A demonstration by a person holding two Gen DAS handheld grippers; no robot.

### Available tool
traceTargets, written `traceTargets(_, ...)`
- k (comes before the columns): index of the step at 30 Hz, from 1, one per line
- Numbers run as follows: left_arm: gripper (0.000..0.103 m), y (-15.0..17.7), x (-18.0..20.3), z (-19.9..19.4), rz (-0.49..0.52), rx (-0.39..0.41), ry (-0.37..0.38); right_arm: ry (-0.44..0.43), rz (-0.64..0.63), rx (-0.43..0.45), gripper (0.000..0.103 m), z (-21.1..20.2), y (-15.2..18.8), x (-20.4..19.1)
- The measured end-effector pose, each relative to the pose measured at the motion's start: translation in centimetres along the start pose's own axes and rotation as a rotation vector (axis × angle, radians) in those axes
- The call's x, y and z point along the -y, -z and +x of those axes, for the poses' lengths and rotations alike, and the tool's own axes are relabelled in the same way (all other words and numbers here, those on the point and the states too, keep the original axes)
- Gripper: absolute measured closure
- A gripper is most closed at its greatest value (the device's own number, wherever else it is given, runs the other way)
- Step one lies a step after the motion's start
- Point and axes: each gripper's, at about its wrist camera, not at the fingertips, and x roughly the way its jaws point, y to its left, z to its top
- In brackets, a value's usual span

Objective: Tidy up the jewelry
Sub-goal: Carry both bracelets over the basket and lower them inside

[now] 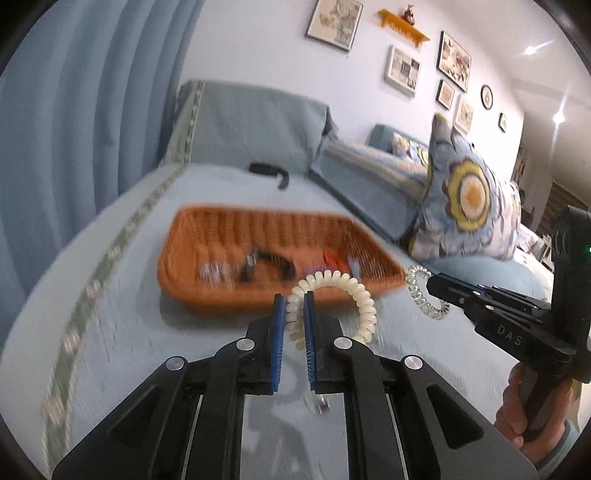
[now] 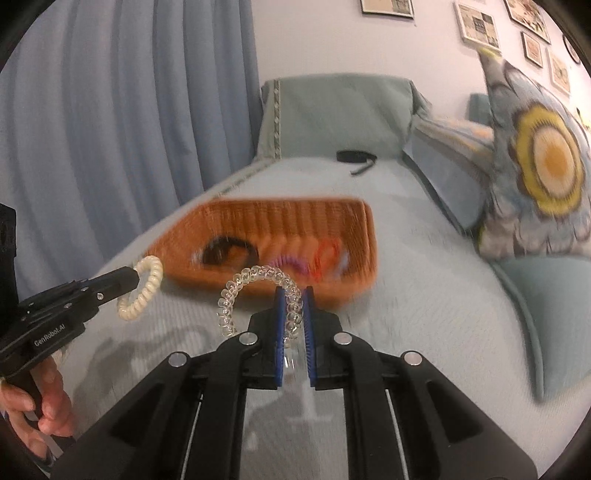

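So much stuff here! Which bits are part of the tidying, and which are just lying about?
Part of the job:
- cream coil band, pinched in the left gripper
- clear coil band, pinched in the right gripper
- orange basket, with several small pieces inside

Just lying about:
- flowered cushion
- black strap on the sofa, outside the basket
- curtain
- wall pictures

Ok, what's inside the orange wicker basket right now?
The wicker basket holds a black band, purple coil tie, an orange-red tie and something clear. Blur and its near wall hide more.
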Motion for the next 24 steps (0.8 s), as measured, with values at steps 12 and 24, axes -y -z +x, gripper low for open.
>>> traceTargets(12, 0.095, -5.9, -3.6, 7.2, -0.001, 0.006, -0.132, 0.086, -0.001, -0.051, 0.095, 8.6, -7.9, 0.5)
traceTargets(24, 0.095, -4.0, -4.5, 11.2, 0.014, -0.071, -0.173, 0.113, 0.092, -0.252, 0.095, 16.1, -5.9, 2.9)
